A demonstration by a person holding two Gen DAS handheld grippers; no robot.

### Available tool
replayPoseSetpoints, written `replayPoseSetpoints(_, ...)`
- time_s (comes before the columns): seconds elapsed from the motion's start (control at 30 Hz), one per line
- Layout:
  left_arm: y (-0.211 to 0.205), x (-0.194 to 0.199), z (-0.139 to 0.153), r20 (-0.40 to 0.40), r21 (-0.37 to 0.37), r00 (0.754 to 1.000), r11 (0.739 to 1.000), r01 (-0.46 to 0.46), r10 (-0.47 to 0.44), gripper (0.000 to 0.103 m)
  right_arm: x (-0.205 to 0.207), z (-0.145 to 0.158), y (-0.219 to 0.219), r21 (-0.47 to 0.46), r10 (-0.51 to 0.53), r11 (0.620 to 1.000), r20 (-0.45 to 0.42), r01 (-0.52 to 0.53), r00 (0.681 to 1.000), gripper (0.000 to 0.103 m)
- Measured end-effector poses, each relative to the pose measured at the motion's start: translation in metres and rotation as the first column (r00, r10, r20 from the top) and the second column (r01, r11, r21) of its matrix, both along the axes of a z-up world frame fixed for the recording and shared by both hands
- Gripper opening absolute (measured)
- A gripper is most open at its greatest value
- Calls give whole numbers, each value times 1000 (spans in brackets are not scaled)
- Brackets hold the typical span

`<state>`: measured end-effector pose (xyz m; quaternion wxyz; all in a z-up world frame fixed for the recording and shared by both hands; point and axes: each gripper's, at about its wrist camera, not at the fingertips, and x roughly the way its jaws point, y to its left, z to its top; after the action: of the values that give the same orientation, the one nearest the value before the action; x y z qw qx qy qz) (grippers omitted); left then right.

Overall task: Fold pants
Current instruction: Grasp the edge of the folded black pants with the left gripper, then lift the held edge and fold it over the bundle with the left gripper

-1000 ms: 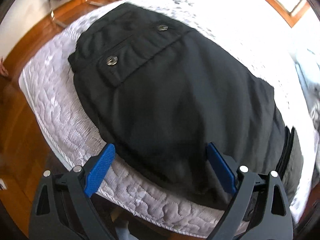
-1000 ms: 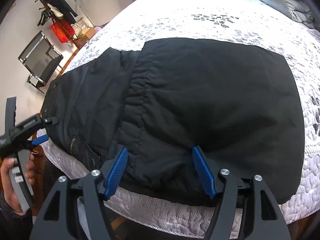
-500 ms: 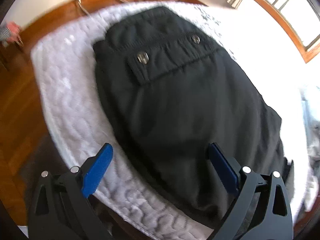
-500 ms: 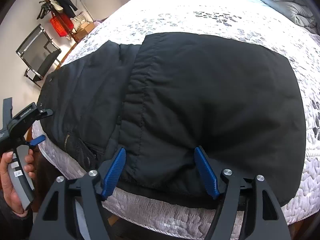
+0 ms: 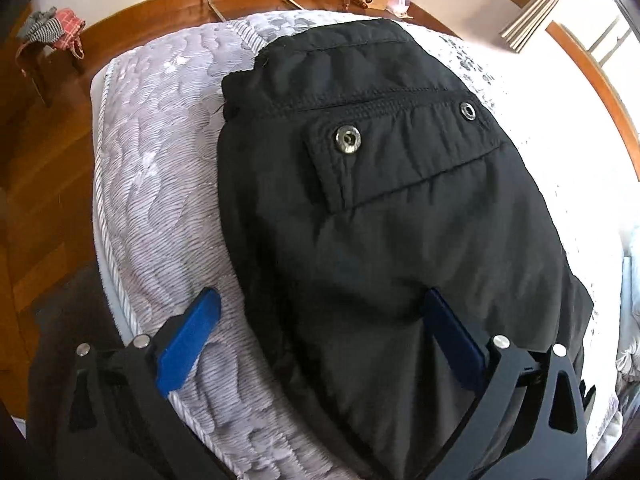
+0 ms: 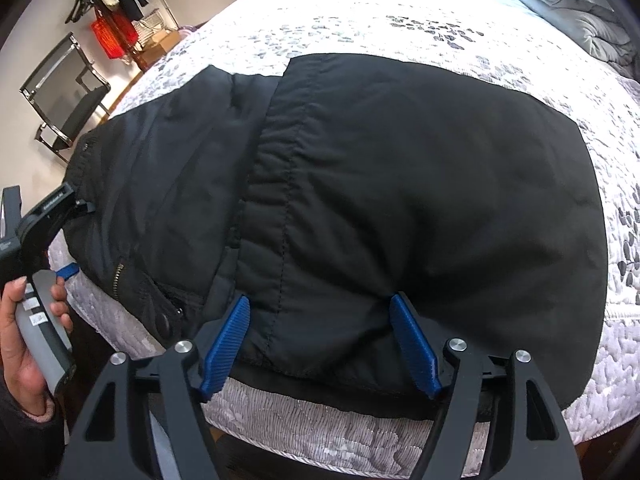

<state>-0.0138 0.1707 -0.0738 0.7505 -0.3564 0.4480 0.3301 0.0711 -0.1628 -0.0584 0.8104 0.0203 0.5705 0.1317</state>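
Observation:
Black pants (image 5: 400,220) lie folded on the bed (image 5: 160,184), the waist end with a snap-flap pocket (image 5: 392,148) toward the bed's corner. My left gripper (image 5: 320,312) is open over the pants' near edge, one finger over the quilt, one over the cloth. In the right wrist view the pants (image 6: 400,184) show a folded leg layer on top. My right gripper (image 6: 320,312) is open, empty, at the pants' near hem. The left gripper (image 6: 44,220) and the hand holding it show at the left edge.
The bed's edge (image 6: 320,420) runs just under the right gripper. Wooden floor (image 5: 48,152) surrounds the bed corner. A chair (image 6: 64,108), a coat rack (image 6: 104,4) and boxes stand by the wall. Pillows (image 6: 568,4) lie at the far right.
The left gripper has swung left and closer to the pants' waist end, so the pocket flap looms larger. The right gripper has edged slightly forward. Both stay open.

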Motion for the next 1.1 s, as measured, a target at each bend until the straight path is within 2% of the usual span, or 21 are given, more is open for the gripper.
replayPoseSetpoints(0.1,6,3,3,64,-67,998,998,19,-14,100,2,-1,4,-14,-4,1000,-1,4,1000,74)
replayPoseSetpoints(0.17,5,16,5,64,-89,998,995,33,-27,100,4,-1,8,-22,-6,1000,-4,6,1000,74)
replayPoseSetpoints(0.33,15,14,3,126,-160,992,987,-6,26,96,7,-1,15,-33,-9,999,-10,9,1000,75)
replayPoseSetpoints(0.47,29,3,2,141,-224,988,974,-28,61,63,9,-3,17,-31,-11,999,-12,10,1000,75)
replayPoseSetpoints(0.53,33,6,1,121,-240,992,971,2,28,57,9,-4,16,-29,-12,1000,-11,11,1000,76)
replayPoseSetpoints(0.6,41,9,-2,110,-252,994,968,11,18,46,9,-5,15,-23,-11,1000,-8,11,1000,76)
replayPoseSetpoints(0.7,55,5,-6,130,-315,989,949,-26,70,30,8,-6,11,-10,-8,1000,-4,8,1000,76)
replayPoseSetpoints(0.8,62,2,-2,134,-322,991,946,31,13,18,7,-7,7,3,-6,1000,2,6,1000,77)
replayPoseSetpoints(0.9,70,0,2,180,-352,983,935,38,27,13,5,-7,6,14,-3,1000,8,3,1000,79)
replayPoseSetpoints(0.97,73,-4,5,202,-346,979,937,43,29,12,4,-7,6,23,0,1000,11,-1,1000,82)
replayPoseSetpoints(1.1,49,-22,33,268,-271,963,958,94,-18,10,1,-7,7,27,17,999,22,-18,1000,86)
